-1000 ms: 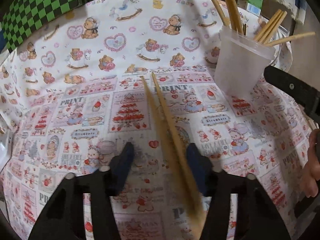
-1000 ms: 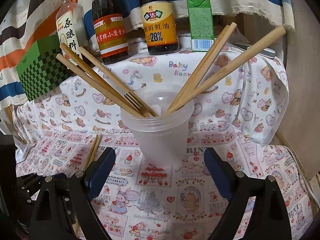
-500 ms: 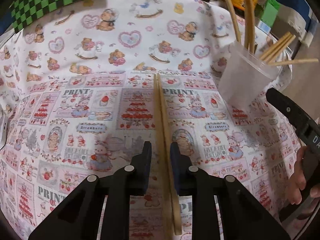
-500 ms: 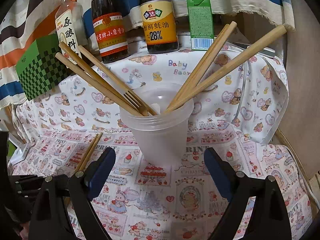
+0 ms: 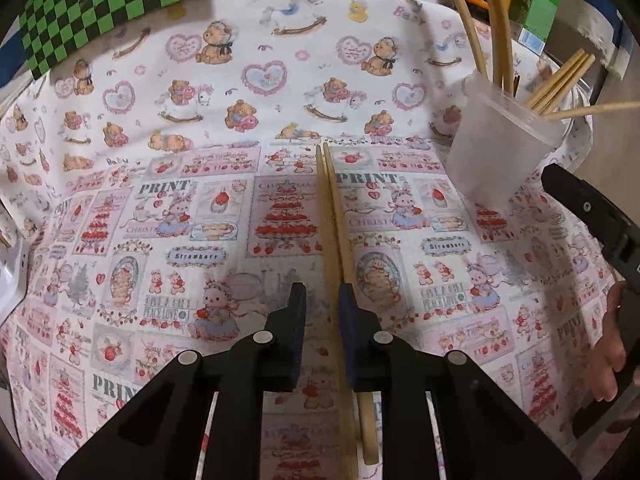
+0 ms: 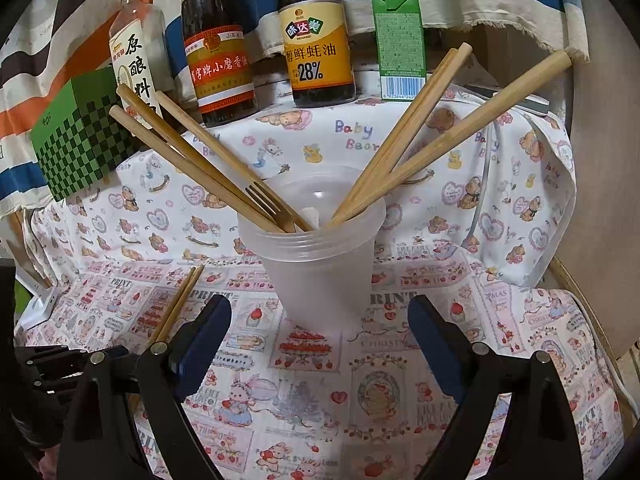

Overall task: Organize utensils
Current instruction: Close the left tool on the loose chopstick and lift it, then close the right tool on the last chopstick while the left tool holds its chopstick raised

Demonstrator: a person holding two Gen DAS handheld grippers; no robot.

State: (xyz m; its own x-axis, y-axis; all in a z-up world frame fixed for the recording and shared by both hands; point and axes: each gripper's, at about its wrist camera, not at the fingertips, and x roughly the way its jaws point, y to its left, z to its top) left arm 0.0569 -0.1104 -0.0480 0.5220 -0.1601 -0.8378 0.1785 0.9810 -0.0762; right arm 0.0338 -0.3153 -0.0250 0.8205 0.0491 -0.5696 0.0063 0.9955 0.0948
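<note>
A pair of wooden chopsticks (image 5: 332,216) lies on the patterned cloth, tips pointing away. My left gripper (image 5: 322,296) is nearly closed around their near half; the right finger touches them and a small gap shows at the left finger. They also show in the right wrist view (image 6: 176,304). A translucent plastic cup (image 6: 320,264) holds several wooden utensils, among them a fork (image 6: 260,196); it shows at the right in the left wrist view (image 5: 496,148). My right gripper (image 6: 320,320) is open and empty, its fingers straddling the cup's base from the near side.
Three sauce bottles (image 6: 316,36) and a green carton (image 6: 400,44) stand behind the cup. A green checkered box (image 6: 80,136) sits at the back left. The cloth's right edge (image 6: 560,208) hangs by a wooden wall.
My left gripper has closed from wide open to nearly shut around the chopsticks, which now lie straight between its fingers. The right gripper has stayed open in front of the cup.
</note>
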